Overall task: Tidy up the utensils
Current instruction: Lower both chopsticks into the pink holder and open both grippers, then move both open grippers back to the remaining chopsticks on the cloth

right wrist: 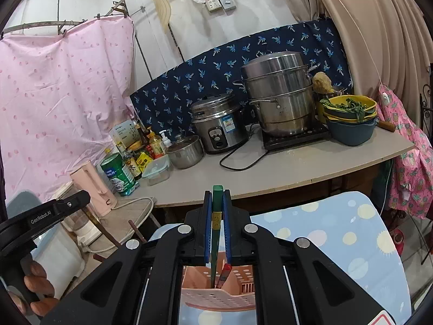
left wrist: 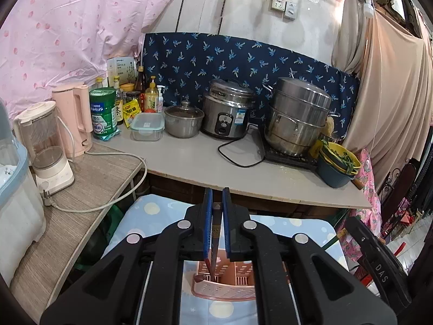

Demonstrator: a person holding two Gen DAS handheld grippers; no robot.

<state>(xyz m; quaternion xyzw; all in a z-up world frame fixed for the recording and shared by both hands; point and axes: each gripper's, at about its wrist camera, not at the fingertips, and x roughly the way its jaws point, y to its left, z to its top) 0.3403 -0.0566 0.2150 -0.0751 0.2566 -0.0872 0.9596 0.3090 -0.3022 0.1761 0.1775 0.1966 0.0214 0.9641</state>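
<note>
The table [left wrist: 194, 162] fills the middle of both views and carries the steamer pot [left wrist: 297, 116] at 1 o'clock and the rice cooker [left wrist: 227, 111] near 12 o'clock. The left wrist view alone shows the blender [left wrist: 46, 146] at 9 o'clock. The right wrist view alone shows the person's left hand [right wrist: 35, 289] at 8 o'clock, wrapped around the other tool's handle.

The pink utensil caddy [left wrist: 227, 281] sits at 6 o'clock in each view, on a blue dotted cloth [left wrist: 151, 216], directly below the fingers.

The left gripper [left wrist: 217, 224] has its fingers narrow, clamped on a dark brown chopstick [left wrist: 216, 238]. The chopstick's long axis runs 12 to 6 o'clock along the fingers; its square butt points toward 12 o'clock, its thin end points down into the caddy. A red utensil [left wrist: 207, 266] leans beside it in the caddy.

The right gripper [right wrist: 217, 224] has its fingers narrow, clamped on a green chopstick [right wrist: 215, 249]. Its long axis also runs 12 to 6 o'clock, butt end up, thin end inside the caddy beside the red utensil.
</note>
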